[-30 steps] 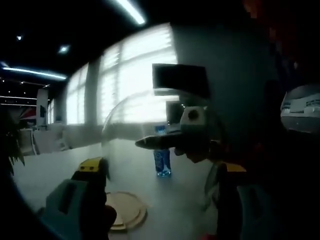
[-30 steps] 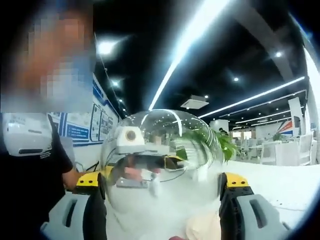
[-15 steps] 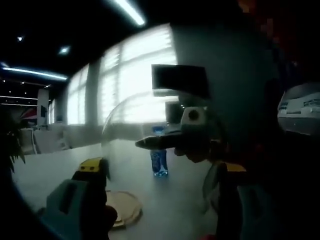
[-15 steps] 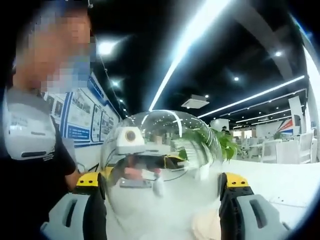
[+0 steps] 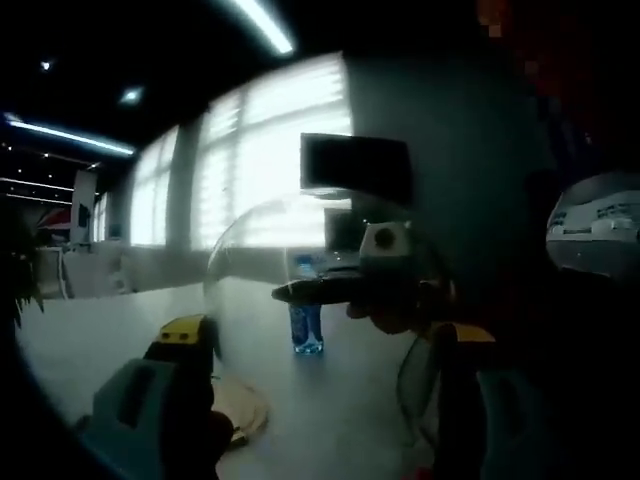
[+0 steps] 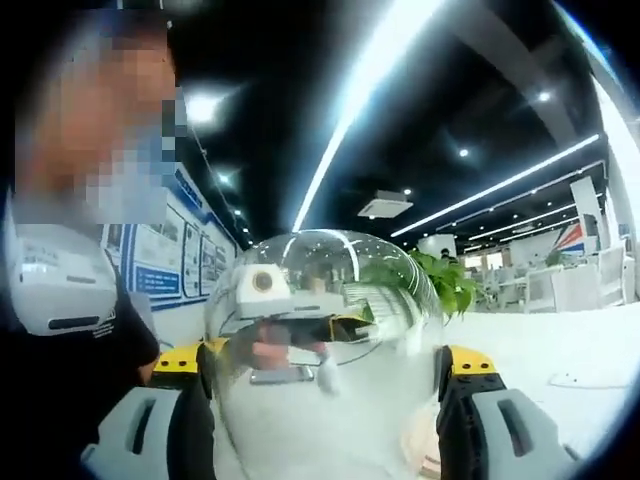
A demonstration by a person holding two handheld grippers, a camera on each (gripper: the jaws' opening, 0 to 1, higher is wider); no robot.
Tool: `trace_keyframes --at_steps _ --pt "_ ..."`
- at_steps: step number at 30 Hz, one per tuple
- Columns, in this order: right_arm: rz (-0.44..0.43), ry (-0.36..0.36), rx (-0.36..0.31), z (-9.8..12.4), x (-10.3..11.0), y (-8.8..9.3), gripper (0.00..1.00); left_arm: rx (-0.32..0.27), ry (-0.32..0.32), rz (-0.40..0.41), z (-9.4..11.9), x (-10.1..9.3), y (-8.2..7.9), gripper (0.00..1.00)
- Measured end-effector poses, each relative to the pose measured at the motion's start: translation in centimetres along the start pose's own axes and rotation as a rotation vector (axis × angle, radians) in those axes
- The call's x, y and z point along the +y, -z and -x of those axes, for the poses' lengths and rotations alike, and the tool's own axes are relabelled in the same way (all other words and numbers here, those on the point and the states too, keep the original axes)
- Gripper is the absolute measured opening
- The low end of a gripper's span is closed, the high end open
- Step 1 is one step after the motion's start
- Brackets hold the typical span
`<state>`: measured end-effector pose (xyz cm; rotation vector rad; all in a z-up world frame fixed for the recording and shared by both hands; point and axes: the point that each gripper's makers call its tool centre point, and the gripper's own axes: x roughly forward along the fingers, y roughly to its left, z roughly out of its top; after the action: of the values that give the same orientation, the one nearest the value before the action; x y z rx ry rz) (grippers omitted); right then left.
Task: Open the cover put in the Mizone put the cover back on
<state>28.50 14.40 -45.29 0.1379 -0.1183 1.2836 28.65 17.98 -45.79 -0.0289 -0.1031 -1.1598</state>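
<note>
1. Two grippers have the clear dome cover (image 6: 325, 340) between them, lifted off the white table (image 5: 330, 420), one on either side of it.
2. In the right gripper view, the right gripper (image 6: 322, 420) has its yellow-tipped jaws spread wide and pressed against the dome's two sides, so the dome sits clamped between them. Through the glass the left gripper (image 6: 290, 330) shows, seen from the front.
3. In the left gripper view, the left gripper (image 5: 320, 400) likewise has its jaws far apart with the dome (image 5: 300, 260) rising between them; whether they truly press on it I cannot tell in the dim light. The right gripper (image 5: 370, 290) shows through the glass here.
4. The Mizone bottle (image 5: 306, 318), blue with a pale cap, stands upright on the table beyond the dome, apart from both grippers.
5. A round wooden base (image 5: 240, 410) lies flat on the table, low and just beside the left jaw.
6. A person in a dark shirt (image 6: 60, 370) stands at the left of the right gripper view.
</note>
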Motion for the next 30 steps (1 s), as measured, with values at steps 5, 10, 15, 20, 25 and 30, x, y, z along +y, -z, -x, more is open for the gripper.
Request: trace_keyframes --at_steps 5,10,15,20,25,30 --pt "-0.003 -0.008 0.018 -0.1 0.0 0.0 0.88 0.013 -0.002 -0.003 0.0 0.0 0.0 0.80" --pt "0.037 -0.003 0.035 -0.3 0.3 0.4 0.88 0.020 -0.001 -0.001 0.1 0.0 0.1 0.80" --pt "0.040 -0.007 0.046 -0.4 0.6 0.5 0.88 0.020 0.004 -0.003 0.3 -0.4 -0.1 0.80" --pt "0.038 -0.011 0.059 -0.6 0.8 0.6 0.87 0.022 0.005 -0.005 0.4 -0.4 -0.1 0.80" --pt "0.019 -0.022 0.068 -0.4 0.8 0.7 0.86 0.023 0.010 -0.003 0.6 -0.4 -0.1 0.79" --pt "0.014 -0.039 0.078 -0.1 0.8 1.1 0.84 0.015 0.021 -0.001 0.8 -0.4 0.0 0.78"
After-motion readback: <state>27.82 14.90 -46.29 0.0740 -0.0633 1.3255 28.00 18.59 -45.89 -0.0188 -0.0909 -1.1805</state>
